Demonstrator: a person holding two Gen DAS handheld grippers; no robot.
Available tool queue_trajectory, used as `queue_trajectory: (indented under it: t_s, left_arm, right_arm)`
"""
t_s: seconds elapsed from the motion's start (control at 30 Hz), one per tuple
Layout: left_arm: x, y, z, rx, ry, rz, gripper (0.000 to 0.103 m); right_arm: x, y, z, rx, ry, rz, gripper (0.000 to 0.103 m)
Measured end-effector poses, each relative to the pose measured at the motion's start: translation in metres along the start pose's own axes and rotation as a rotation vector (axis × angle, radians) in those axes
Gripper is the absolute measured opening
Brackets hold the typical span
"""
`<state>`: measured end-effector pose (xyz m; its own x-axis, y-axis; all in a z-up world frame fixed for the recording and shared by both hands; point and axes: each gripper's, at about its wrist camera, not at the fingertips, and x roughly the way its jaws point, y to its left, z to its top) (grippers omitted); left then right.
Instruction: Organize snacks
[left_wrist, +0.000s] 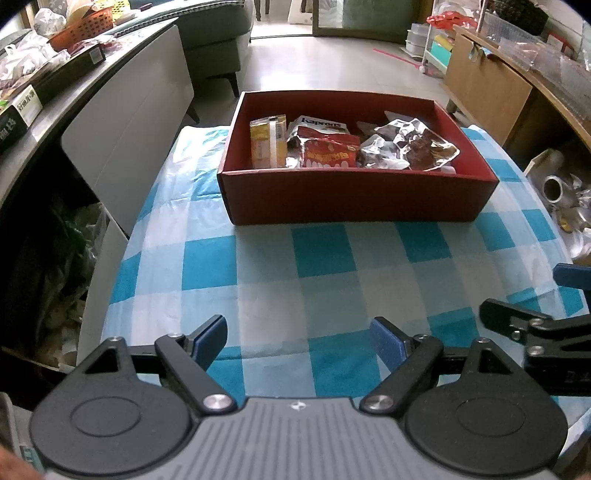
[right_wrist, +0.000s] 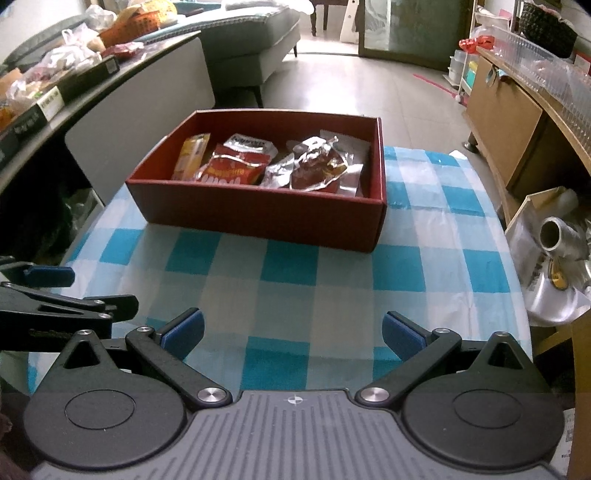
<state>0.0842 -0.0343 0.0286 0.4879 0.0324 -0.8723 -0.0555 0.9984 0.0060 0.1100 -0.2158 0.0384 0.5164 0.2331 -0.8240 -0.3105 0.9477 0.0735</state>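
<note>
A red cardboard box (left_wrist: 354, 199) (right_wrist: 258, 218) stands at the far side of a table with a blue and white checked cloth (left_wrist: 332, 266) (right_wrist: 314, 280). In the box lie a yellow packet (left_wrist: 266, 142) (right_wrist: 190, 155), a red snack bag (left_wrist: 328, 151) (right_wrist: 231, 170) and a crumpled silver foil bag (left_wrist: 410, 146) (right_wrist: 314, 162). My left gripper (left_wrist: 299, 343) hovers open over the near cloth, nothing between its blue pads. My right gripper (right_wrist: 293, 334) is open beside it, also with nothing between its pads. Each gripper shows at the edge of the other's view.
A grey counter (left_wrist: 74, 92) with bags, boxes and an orange basket (left_wrist: 86, 26) runs along the left. A wooden shelf unit (right_wrist: 509, 122) stands on the right, with a carton of metal and foil items (right_wrist: 554, 240) below it. A grey sofa (right_wrist: 251, 40) and tiled floor lie beyond.
</note>
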Motion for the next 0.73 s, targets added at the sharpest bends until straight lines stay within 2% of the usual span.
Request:
queue_trajectory:
  t_s: [0.73]
  left_arm:
    - [-0.016,-0.001,-0.019,0.001,-0.014,-0.019,0.08]
  right_arm:
    - [-0.007,0.01,-0.013,-0.013,0.009,0.01,0.103]
